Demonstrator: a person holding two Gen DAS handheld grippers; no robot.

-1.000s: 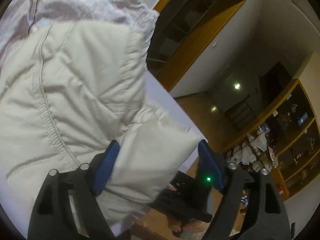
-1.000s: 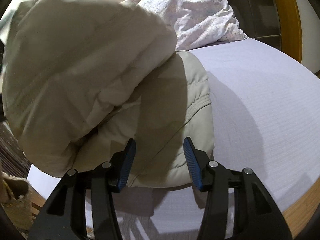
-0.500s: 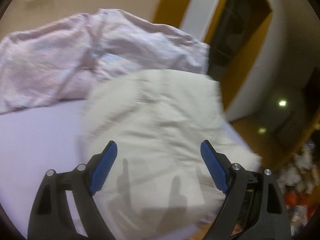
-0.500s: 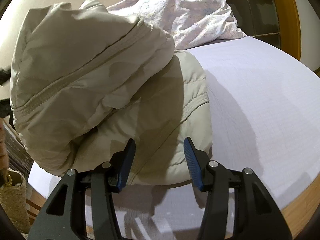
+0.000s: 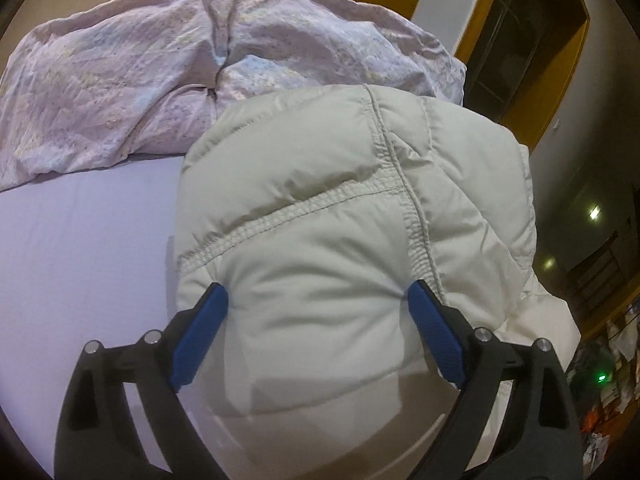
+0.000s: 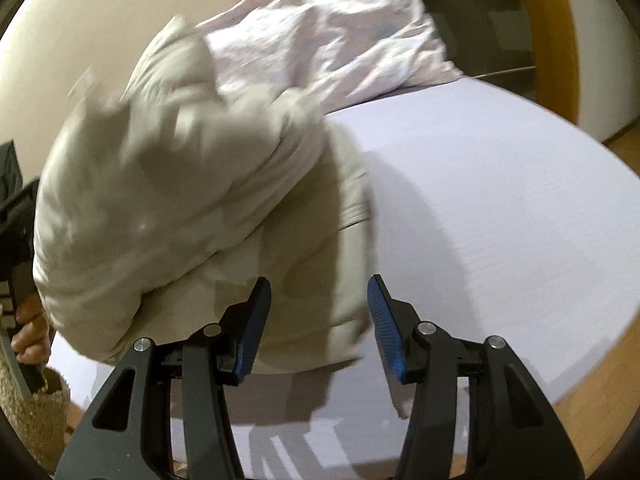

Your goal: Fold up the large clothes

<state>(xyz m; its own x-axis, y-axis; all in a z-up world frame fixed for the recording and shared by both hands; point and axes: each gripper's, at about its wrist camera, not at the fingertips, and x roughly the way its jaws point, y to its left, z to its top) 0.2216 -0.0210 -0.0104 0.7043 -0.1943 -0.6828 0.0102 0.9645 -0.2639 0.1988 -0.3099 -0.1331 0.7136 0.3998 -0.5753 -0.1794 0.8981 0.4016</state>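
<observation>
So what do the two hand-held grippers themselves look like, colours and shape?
Both match. The left hand-held gripper and the right hand-held gripper each have two black plastic fingers with cut-out slots, round silver pivot screws, and ribbed blue pads on the inner faces. No cables or sleeves show.

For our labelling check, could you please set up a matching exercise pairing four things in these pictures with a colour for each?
Things:
1. puffer jacket
2. crumpled bedding
3. bed sheet
4. left gripper finger pads

Colours:
A. blue
B. plain pale lilac
C. off-white
D. pale pink with a faint print

Pairs: 1-C, 2-D, 3-B, 4-A
</observation>
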